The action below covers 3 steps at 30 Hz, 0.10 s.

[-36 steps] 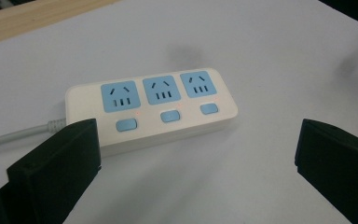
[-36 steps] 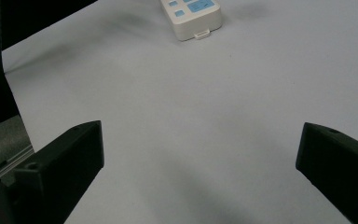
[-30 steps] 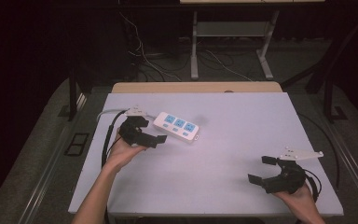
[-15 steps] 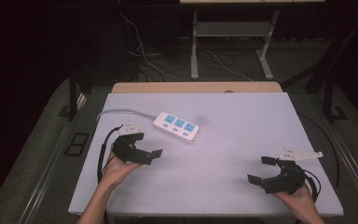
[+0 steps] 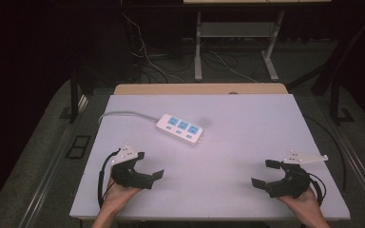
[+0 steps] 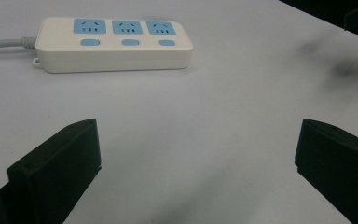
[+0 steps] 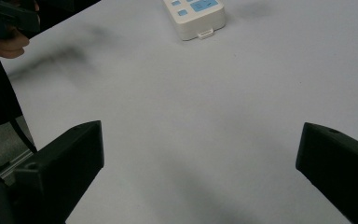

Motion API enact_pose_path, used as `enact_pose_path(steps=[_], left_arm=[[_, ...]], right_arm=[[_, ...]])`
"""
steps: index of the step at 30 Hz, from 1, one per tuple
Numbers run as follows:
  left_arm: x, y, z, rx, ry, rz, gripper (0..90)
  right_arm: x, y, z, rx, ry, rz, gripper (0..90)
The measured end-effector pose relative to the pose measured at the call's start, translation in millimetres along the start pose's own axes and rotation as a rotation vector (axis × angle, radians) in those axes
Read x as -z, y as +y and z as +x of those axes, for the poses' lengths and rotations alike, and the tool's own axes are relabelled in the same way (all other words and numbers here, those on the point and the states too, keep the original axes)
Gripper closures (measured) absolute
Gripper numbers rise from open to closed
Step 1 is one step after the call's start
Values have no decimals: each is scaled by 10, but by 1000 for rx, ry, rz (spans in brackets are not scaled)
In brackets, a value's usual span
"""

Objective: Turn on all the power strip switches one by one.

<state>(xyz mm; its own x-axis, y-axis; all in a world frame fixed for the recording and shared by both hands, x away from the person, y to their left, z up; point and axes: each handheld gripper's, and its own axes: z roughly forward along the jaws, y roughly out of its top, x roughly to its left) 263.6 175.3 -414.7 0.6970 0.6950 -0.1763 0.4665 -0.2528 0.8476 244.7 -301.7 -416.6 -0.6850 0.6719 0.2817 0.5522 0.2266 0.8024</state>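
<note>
A white power strip (image 5: 180, 128) with three blue sockets lies flat at the middle back of the pale table (image 5: 247, 118). Its grey cable (image 5: 123, 114) runs off to the left. My left gripper (image 5: 148, 165) rests near the front left, open and empty, well short of the strip. In the left gripper view the strip (image 6: 114, 44) lies ahead and to the left of the spread jaws of this gripper (image 6: 198, 126). My right gripper (image 5: 264, 173) sits open at the front right, holding nothing. The right gripper view has the strip's end (image 7: 196, 14) far ahead of that gripper (image 7: 200, 128).
A wooden strip (image 5: 199, 89) borders the table's far edge. Behind it a metal stand (image 5: 233, 42) and loose cables (image 5: 157, 61) lie on the dark floor. The other hand with its gripper (image 7: 4, 23) appears at the upper left of the right gripper view.
My left gripper has drawn back from the power strip's left end toward the table's front edge. The strip and the right gripper have stayed put.
</note>
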Motion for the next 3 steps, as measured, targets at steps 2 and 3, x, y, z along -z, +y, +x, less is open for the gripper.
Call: enact_pose_path(steps=[2, 3], left_arm=[[-1, -24, 2, 4, -3, -1, 0], [1, -29, 4, 3, -2, -3, 0]], right_arm=[[0, -2, -3, -1, 1, -1, 6], [-2, -3, -3, -3, 1, 1, 6]])
